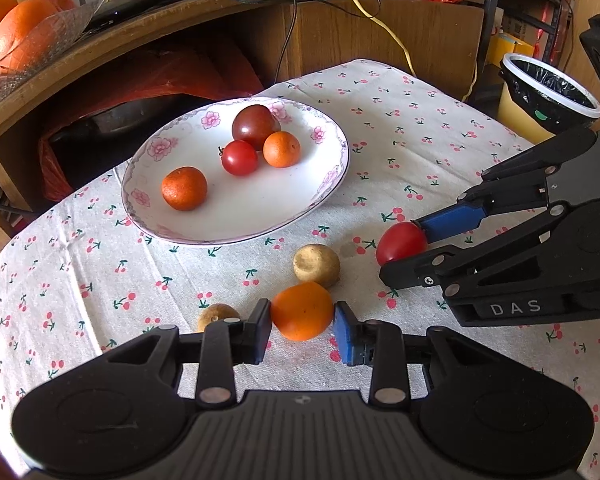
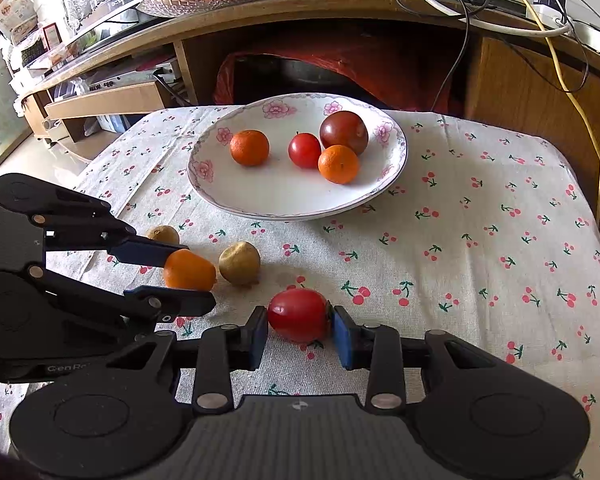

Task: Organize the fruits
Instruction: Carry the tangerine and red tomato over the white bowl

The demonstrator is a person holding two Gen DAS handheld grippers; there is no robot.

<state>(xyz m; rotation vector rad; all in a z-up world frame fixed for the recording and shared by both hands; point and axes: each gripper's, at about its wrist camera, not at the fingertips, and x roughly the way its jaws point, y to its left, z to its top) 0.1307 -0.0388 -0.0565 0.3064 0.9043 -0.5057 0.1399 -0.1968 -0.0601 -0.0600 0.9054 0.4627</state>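
While both fruits lie gripped on the cherry-print tablecloth (image 1: 440,128): left gripper (image 1: 302,334) clenched on orange (image 1: 302,316), right gripper (image 2: 300,334) clenched on red tomato (image 2: 299,314), both short of flowered plate (image 2: 236,200). Plate stock: two small oranges, red tomato, dark plum. Loose on cloth: two brown fruits (image 2: 239,261) beside orange. Advised handling: lift straight up, clear brown fruits, keep pressure light on soft tomato, lower into bare plate area, release only once seated
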